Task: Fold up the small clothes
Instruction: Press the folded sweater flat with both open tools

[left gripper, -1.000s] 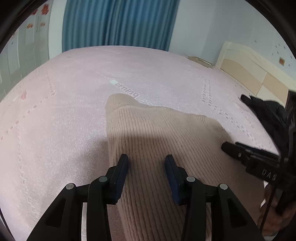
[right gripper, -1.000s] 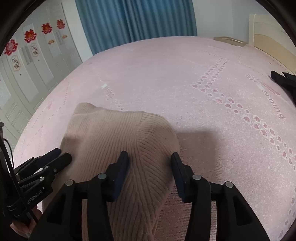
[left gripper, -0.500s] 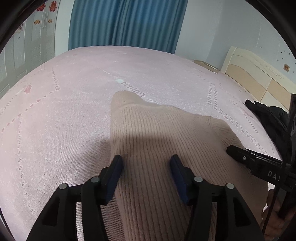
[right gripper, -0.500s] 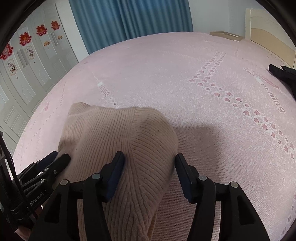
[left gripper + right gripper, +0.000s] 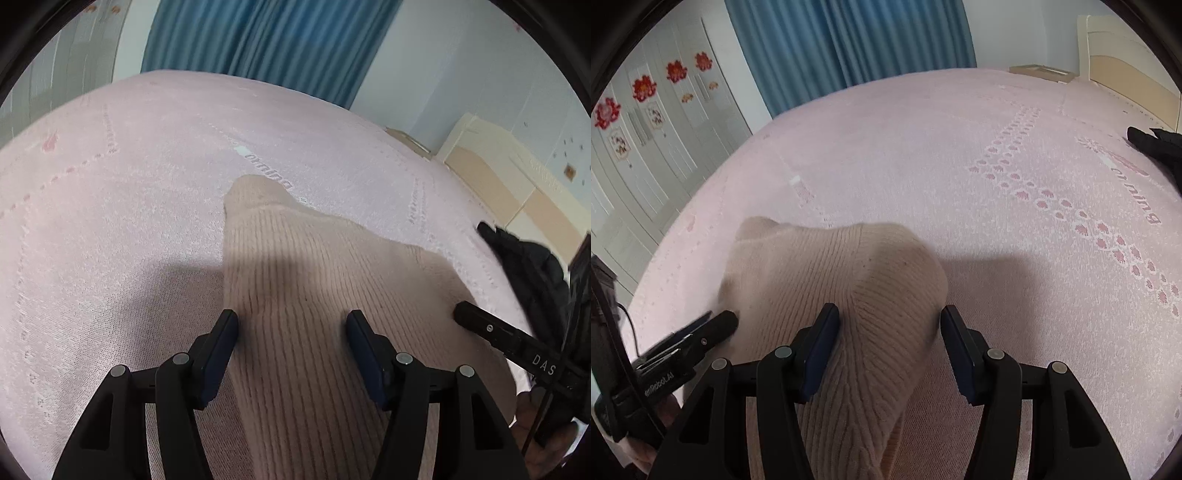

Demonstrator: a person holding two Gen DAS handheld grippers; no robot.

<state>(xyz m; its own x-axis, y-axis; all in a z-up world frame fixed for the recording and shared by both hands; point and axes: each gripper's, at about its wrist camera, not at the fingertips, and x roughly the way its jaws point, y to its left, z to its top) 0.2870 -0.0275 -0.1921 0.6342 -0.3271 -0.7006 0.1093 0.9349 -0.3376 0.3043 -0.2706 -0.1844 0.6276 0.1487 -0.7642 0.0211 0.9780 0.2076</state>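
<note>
Both grippers spread over a beige ribbed knit garment on a pink bed.

The left gripper (image 5: 291, 343) has its dark blue padded fingers (image 5: 221, 350) parted, the jaws having just been opening; the beige ribbed knit garment (image 5: 314, 295) lies between and beneath them, and the pads look clear of the cloth, though the view from behind makes contact hard to rule out. The right gripper (image 5: 890, 345) also stands spread, its jaws recently widened, straddling the garment's rounded right-hand corner without pinching it. The garment lies flat near the front edge of the pale pink patterned bedspread (image 5: 997, 147), with a narrow end pointing away toward the blue pleated curtain (image 5: 266, 40). A crumpled black piece of clothing (image 5: 524, 258) lies well apart at the right, near the cream wooden headboard (image 5: 509, 166).
</note>
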